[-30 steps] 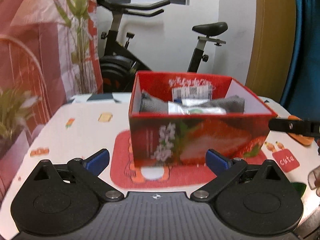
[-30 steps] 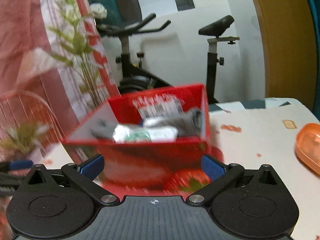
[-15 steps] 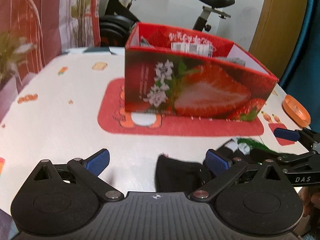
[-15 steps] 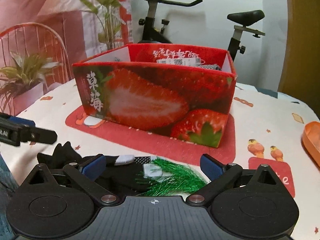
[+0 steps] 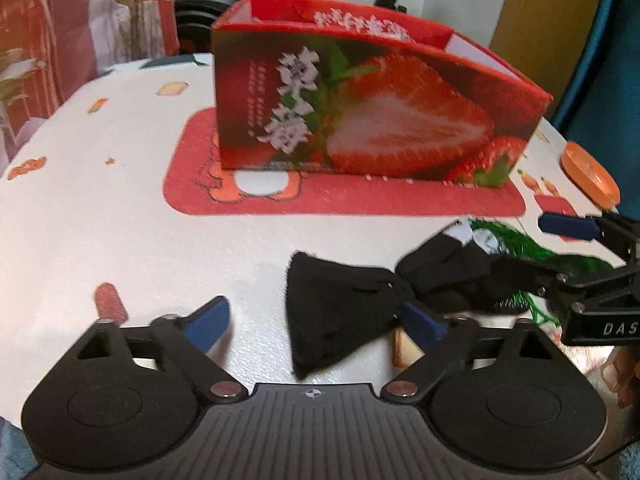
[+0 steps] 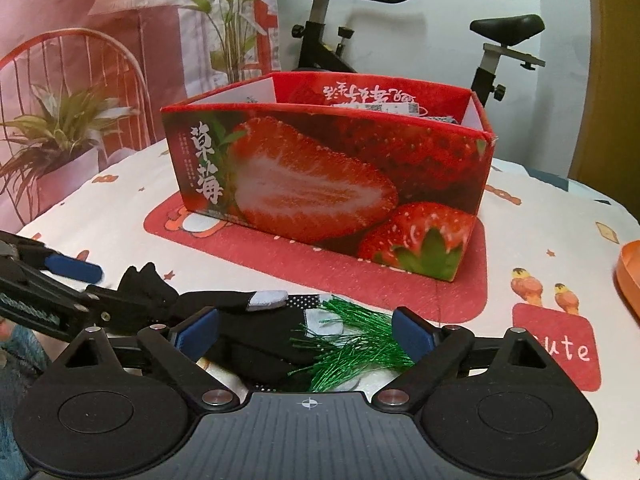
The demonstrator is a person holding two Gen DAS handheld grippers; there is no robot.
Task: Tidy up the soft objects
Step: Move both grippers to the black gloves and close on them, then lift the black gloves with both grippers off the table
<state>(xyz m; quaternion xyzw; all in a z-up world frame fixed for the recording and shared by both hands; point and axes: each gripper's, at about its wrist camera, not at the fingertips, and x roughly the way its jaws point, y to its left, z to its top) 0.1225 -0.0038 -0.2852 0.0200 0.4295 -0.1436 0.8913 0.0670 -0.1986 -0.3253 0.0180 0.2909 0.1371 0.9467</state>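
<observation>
you have two grippers over the table, one in each hand. your left gripper [image 5: 316, 322] has its blue-padded fingers apart and closing, with the flared end of one black glove [image 5: 340, 312] lying between them; its right pad sits just beside the fabric, and you cannot tell whether it touches. your right gripper [image 6: 306, 330] also has its fingers apart and closing, with the other end of the same black glove and one tuft of green tinsel [image 6: 352, 344] between them, not clamped.

count one glove, one tuft, one red strawberry box [image 6: 320, 176] and one orange dish [image 5: 590, 178] at the table's right edge.

the glove is soft, black and crumpled, pinched narrow in the middle like a bow, with a pale grey fingertip patch [image 6: 268, 299] and a dotted band near the tinsel. it lies on the near part of the table, in front of the box and apart from it. a little grey and white stuff shows above the box's rim; you cannot tell what it is.

the table wears a white cloth [image 5: 120, 224] printed with small cartoon motifs, and the box stands on a red patch [image 5: 192, 184] of it. behind are one exercise bike [image 6: 340, 28], a pink curtain, a red wire chair back [image 6: 76, 80] and two leafy plants.
</observation>
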